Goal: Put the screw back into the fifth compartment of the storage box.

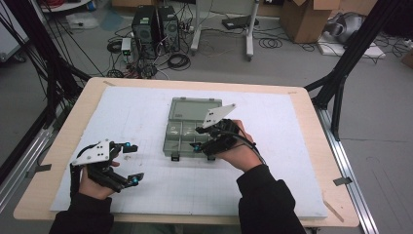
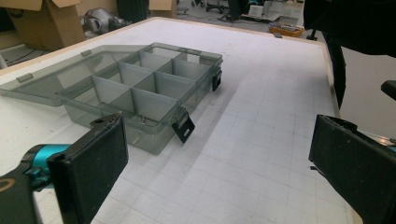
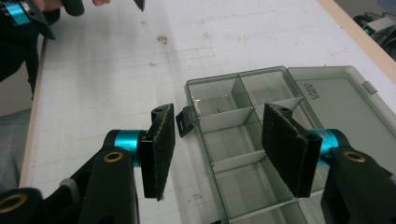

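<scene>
A clear grey compartment box (image 1: 181, 131) lies with its lid (image 1: 195, 108) folded flat away from me on the white gridded mat (image 1: 136, 112). The compartments look empty, and its black latches (image 2: 183, 127) hang loose at the front wall. My right gripper (image 1: 196, 138) hovers over the box's near right corner. In the right gripper view its jaws (image 3: 224, 147) stand open above the box (image 3: 243, 93), one pad outside the wall by a latch (image 3: 187, 120), with nothing pressed between them. My left gripper (image 1: 134, 162) rests open on the mat left of the box (image 2: 140, 88), holding nothing (image 2: 224, 172).
The mat covers most of a wooden table (image 1: 87, 92). Black frame posts (image 1: 341, 73) stand at both far corners. Computer towers (image 1: 156, 29), cables and cardboard boxes (image 1: 307, 19) sit on the floor beyond.
</scene>
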A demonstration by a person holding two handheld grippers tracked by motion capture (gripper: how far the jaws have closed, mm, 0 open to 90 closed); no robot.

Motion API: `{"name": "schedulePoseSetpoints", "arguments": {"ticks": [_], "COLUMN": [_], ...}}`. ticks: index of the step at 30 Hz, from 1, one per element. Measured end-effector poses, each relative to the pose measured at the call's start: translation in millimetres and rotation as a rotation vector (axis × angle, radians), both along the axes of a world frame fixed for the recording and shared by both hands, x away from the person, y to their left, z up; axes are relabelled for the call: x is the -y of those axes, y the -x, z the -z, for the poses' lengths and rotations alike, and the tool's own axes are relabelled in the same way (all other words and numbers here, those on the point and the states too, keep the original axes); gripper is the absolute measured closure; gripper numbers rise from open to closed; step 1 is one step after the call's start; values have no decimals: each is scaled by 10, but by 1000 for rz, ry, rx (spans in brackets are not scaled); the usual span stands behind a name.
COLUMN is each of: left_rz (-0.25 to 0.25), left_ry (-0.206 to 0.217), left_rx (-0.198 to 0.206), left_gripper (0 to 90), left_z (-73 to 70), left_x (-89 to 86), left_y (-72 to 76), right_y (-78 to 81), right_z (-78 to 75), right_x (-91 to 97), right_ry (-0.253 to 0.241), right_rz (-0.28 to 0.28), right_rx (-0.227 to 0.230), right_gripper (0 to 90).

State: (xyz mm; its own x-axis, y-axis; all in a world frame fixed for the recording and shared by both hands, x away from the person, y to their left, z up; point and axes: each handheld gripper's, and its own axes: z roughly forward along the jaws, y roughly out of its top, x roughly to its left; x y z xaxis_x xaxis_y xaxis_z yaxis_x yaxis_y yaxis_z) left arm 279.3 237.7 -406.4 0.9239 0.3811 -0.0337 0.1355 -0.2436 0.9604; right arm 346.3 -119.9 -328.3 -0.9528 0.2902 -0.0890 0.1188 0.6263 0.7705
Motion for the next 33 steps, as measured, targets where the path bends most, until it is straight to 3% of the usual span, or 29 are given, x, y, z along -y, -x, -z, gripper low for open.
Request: {"name": "schedulePoseSetpoints", "arguments": {"ticks": [4,22,24,33], "left_rz": [-1,4,4,5], "left_ry": [6,3,4,5], "left_rx": [0,1,1,3], "left_gripper": [50,51,50,50], "left_z": [3,3,5,6], "left_x": [2,14,17,19], "left_y": [-2,-1,-2,-4], "right_y": [23,237,275,378], "right_z": [17,153,200,297], "right_x": [100,451,546,717], "right_ry": [-45,-114,-149,-190], "right_rz": [10,64,83,114], "right_rx": [-13,15,9,16], "right_gripper": [396,282,258,208]}}
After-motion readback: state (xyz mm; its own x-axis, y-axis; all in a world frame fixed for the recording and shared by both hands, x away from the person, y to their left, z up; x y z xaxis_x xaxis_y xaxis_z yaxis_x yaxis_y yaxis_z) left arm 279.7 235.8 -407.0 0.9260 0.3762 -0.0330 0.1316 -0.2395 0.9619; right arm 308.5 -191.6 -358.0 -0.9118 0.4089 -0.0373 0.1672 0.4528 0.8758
